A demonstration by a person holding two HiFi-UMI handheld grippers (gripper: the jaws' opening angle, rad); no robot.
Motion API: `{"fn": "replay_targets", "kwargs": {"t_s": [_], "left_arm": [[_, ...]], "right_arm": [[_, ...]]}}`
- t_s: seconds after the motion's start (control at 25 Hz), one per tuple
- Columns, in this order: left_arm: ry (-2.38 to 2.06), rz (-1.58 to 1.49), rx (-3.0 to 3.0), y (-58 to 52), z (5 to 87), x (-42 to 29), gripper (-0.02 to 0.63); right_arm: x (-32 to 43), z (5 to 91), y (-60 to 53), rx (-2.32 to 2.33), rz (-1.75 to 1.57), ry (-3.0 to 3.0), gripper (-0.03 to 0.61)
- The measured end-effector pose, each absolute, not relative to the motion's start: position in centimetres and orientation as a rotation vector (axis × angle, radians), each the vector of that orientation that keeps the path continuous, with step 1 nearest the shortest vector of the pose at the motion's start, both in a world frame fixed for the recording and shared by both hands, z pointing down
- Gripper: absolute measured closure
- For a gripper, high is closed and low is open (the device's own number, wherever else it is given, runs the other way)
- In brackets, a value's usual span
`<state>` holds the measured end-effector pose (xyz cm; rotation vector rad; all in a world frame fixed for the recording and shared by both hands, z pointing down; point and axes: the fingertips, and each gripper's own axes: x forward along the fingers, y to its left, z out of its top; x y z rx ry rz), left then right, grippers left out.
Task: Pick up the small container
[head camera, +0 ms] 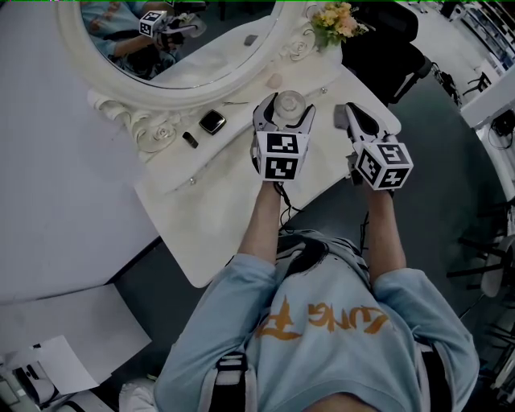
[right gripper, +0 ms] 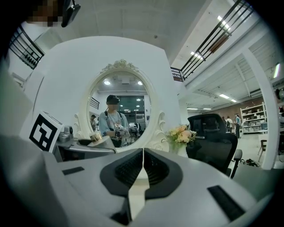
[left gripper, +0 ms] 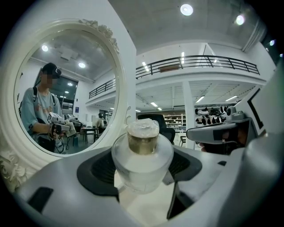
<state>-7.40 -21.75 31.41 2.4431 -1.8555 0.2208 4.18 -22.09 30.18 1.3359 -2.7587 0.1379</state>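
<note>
Clear glass, with a gold-coloured neck and a clear stopper, makes up the small container (head camera: 290, 102) (left gripper: 142, 153). It stands upright between the jaws of the left tool (head camera: 287, 113) (left gripper: 142, 174), toward the far edge of the cream tabletop (head camera: 217, 201), just in front of the lower rim of the oval white-framed mirror (head camera: 121, 84) (left gripper: 125, 84) (right gripper: 119, 67). In the left gripper view the dark pads (left gripper: 95, 170) press against the container's round body on either side, so this tool is clamped on it. No view shows whether its base rests on the tabletop or is raised off it.

The right tool (head camera: 355, 122) (right gripper: 143, 165) is just beside the left one, over the right end of the tabletop. Its jaws are brought together with only a thin slit between the ribbed pads, and nothing sits between them.

Left of the left tool, near the mirror's carved base, lie a black compact-like case (head camera: 212, 121) and a small dark object (head camera: 190, 139), apart from each other. A bunch of pale orange and pink flowers (head camera: 338, 20) (right gripper: 179, 133) stands at the far right corner of the tabletop, beside the mirror frame. A black chair (head camera: 378, 48) (right gripper: 212, 133) is behind the flowers, off the tabletop. The mirror shows the person's reflection holding both tools.
</note>
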Motion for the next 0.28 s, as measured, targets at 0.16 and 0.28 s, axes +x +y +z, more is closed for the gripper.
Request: {"fn": "replay_targets", "kwargs": {"t_s": [0.16,0.28], "left_arm": [[-1.845,0.208,2.441,-21.76,31.67,-7.45,0.284],[-1.839,0.207,2.442,-21.74,31.77,-7.40,0.284]], "right_arm": [[4.11,30.36,-22.20,1.335,0.137,-2.755,0.549],[4.04,30.42,-22.19,1.331,0.134,-2.753,0.549]]}}
